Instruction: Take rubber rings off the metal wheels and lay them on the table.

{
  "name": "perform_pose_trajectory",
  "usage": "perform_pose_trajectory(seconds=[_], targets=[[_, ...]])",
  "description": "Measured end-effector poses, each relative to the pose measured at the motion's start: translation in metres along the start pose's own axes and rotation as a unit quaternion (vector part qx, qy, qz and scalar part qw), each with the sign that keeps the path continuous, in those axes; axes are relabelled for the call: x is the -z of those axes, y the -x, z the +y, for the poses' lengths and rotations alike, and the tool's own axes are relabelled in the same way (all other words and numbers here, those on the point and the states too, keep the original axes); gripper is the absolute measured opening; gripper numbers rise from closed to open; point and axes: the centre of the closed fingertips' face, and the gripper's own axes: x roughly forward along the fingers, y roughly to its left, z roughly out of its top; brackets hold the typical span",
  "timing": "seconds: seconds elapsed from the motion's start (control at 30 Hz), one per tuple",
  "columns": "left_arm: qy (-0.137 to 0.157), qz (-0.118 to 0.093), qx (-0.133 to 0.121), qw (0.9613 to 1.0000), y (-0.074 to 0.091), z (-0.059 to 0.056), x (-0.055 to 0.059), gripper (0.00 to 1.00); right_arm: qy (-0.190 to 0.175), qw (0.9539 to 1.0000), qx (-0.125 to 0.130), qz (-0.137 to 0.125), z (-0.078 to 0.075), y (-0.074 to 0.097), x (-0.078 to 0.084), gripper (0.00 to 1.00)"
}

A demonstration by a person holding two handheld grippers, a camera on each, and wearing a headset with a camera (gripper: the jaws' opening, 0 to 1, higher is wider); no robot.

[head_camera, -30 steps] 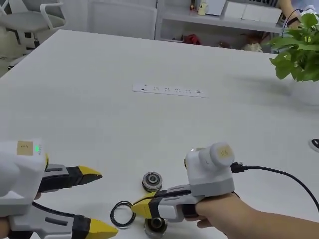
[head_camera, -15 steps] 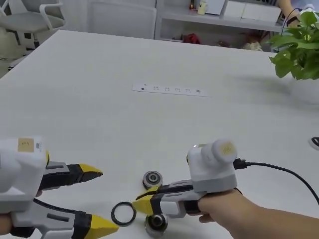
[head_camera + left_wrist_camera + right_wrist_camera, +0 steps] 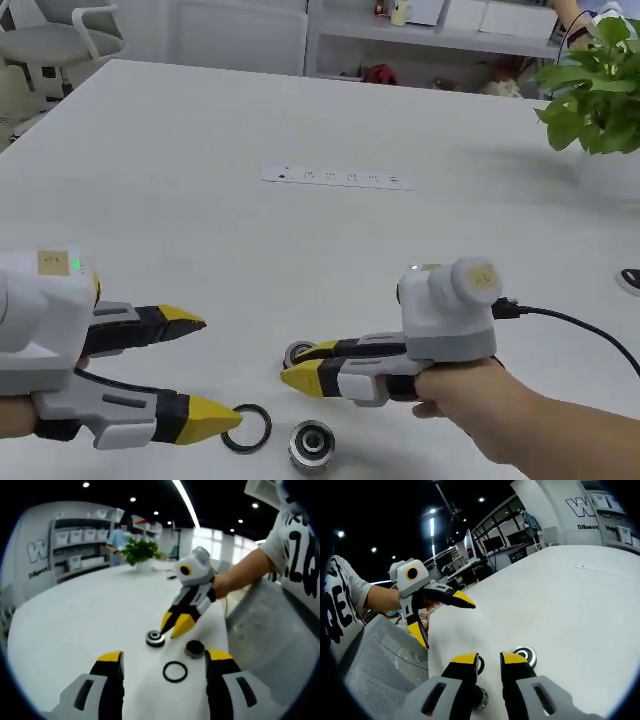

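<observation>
Wheel (image 3: 155, 638), with what looks like a dark band around it, sits flat on the surface (image 3: 300, 250), just beside the tips of my right tongs (image 3: 169, 632). It is round, so no side is longer. My right tongs are much nearer to it than my left tongs (image 3: 215, 370). The right tongs are a little apart and hold nothing. The left tongs are wide apart and empty, one tip by the loose ring (image 3: 247, 428).

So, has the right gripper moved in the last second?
Yes. Against the power strip, which barely shifted, the right gripper has drawn right and away from the person, off the rubber ring, jaws now by the farther metal wheel.
</observation>
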Motion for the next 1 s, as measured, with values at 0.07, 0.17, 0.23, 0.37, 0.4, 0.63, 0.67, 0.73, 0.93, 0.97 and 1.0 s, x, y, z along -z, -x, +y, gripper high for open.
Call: perform_pose_trajectory(seconds=[0.07,0.17,0.23,0.37,0.4,0.63,0.67,0.73,0.93,0.97,1.0], targets=[[-0.002,0.001,-0.001,1.0,-0.002,0.002,-0.001,0.66,0.005,1.0,0.005,-0.002,-0.003,0.003,-0.002,0.17],[-0.004,0.001,-0.001,1.0,-0.006,0.005,-0.004,0.66,0.014,0.9998,0.013,-0.003,-0.008,0.007,-0.004,0.18],[-0.006,0.001,0.0,1.0,-0.008,0.007,-0.007,0.66,0.017,0.9997,0.018,-0.004,-0.011,0.01,-0.006,0.18],[-0.009,-0.002,-0.003,1.0,-0.015,0.014,-0.013,0.65,0.025,0.9992,0.031,-0.005,-0.02,0.016,-0.007,0.19],[-0.009,-0.002,-0.003,1.0,-0.016,0.015,-0.014,0.65,0.027,0.999,0.034,-0.005,-0.022,0.016,-0.007,0.19],[-0.013,0.002,0.0,0.9999,-0.026,0.02,-0.017,0.64,0.052,0.9971,0.055,0.004,-0.036,0.024,-0.003,0.22],[-0.014,0.002,0.0,0.9999,-0.027,0.021,-0.017,0.64,0.055,0.9969,0.057,0.005,-0.038,0.026,-0.002,0.22],[-0.013,0.003,0.001,0.9999,-0.03,0.021,-0.017,0.63,0.059,0.9963,0.062,0.008,-0.041,0.028,0.0,0.23],[-0.014,0.01,0.007,0.9998,-0.039,0.021,-0.015,0.61,0.078,0.9944,0.069,0.019,-0.048,0.03,0.007,0.23],[-0.014,0.011,0.009,0.9998,-0.041,0.021,-0.015,0.61,0.082,0.9939,0.069,0.022,-0.049,0.03,0.009,0.23],[-0.014,0.011,0.01,0.9998,-0.043,0.021,-0.015,0.6,0.085,0.9937,0.07,0.023,-0.049,0.03,0.01,0.24]])
